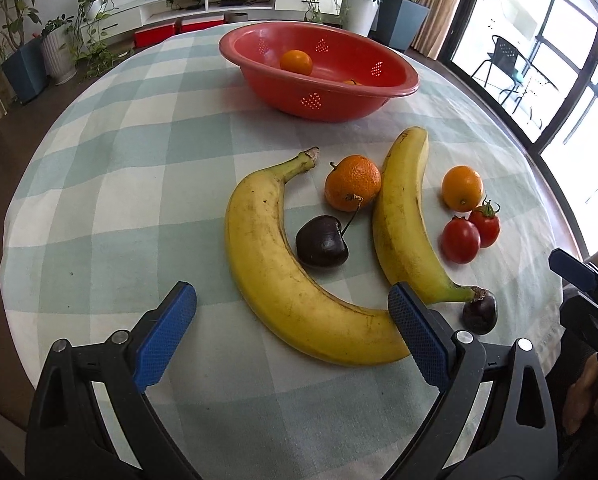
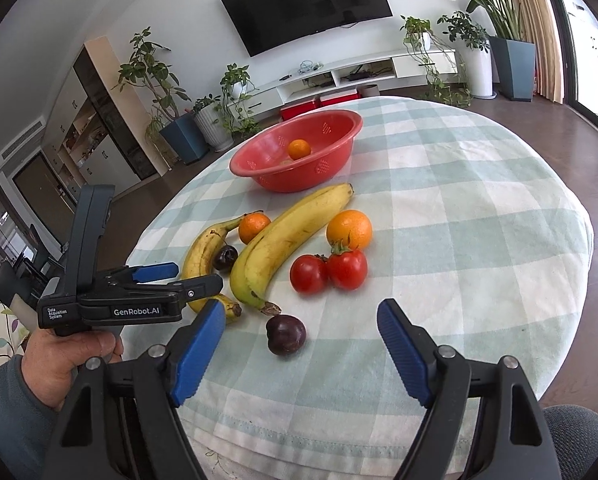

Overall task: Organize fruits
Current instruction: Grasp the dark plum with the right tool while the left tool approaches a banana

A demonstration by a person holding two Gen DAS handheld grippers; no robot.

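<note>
Two bananas (image 1: 283, 264) (image 1: 403, 216) lie on the checked table (image 1: 119, 184) toward its near edge, with two cherries (image 1: 322, 242) (image 1: 479, 314), two tomatoes (image 1: 460, 239) (image 1: 486, 222) and two oranges (image 1: 353, 182) (image 1: 462, 188) among them. The red bowl (image 1: 319, 96), nearer the far edge, holds an orange (image 1: 296, 62). The left gripper (image 1: 291, 328) hangs released over the left banana's end; the right gripper (image 2: 301, 340) is spread, empty, around the near cherry.

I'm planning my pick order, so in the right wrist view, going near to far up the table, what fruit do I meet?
Dark plum → two tomatoes → orange → red basket with an orange inside.
</note>
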